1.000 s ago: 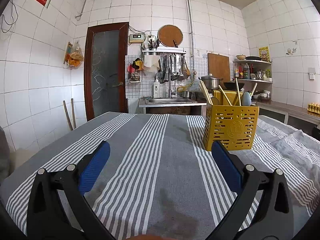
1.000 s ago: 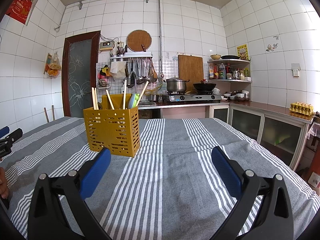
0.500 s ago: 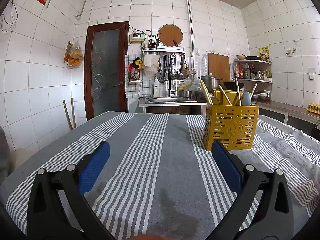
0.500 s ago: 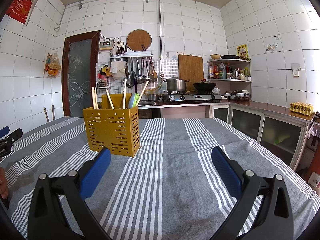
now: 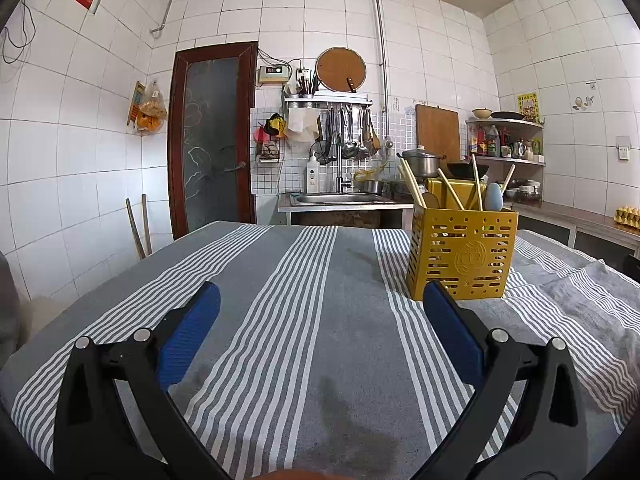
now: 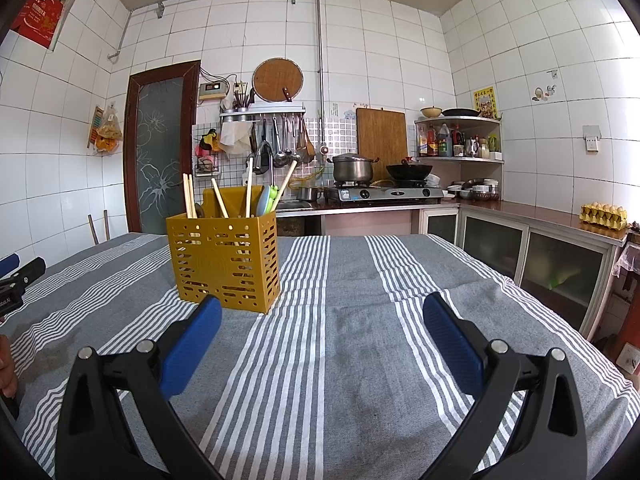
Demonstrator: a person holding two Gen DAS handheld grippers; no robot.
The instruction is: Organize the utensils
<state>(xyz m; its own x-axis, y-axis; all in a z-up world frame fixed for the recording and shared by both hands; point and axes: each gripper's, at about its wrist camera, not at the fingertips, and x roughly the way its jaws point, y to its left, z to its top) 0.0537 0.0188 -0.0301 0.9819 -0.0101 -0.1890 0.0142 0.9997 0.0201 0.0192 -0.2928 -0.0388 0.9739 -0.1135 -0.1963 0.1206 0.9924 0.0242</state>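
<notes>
Utensils upright in yellow holder (image 5: 462, 258) on striped cloth (image 5: 280, 320); left gripper (image 5: 320, 300) and right gripper (image 6: 322, 308) spread, empty. Advice: approach from above, pinch one handle.

Holder (image 6: 226, 262) sits on the table (image 6: 352, 344), chopsticks (image 6: 187, 196) and spoons (image 6: 265, 200) standing in it. Sink (image 5: 340, 199) and stove (image 6: 386, 193) are behind, door (image 5: 212, 140) back left.
</notes>
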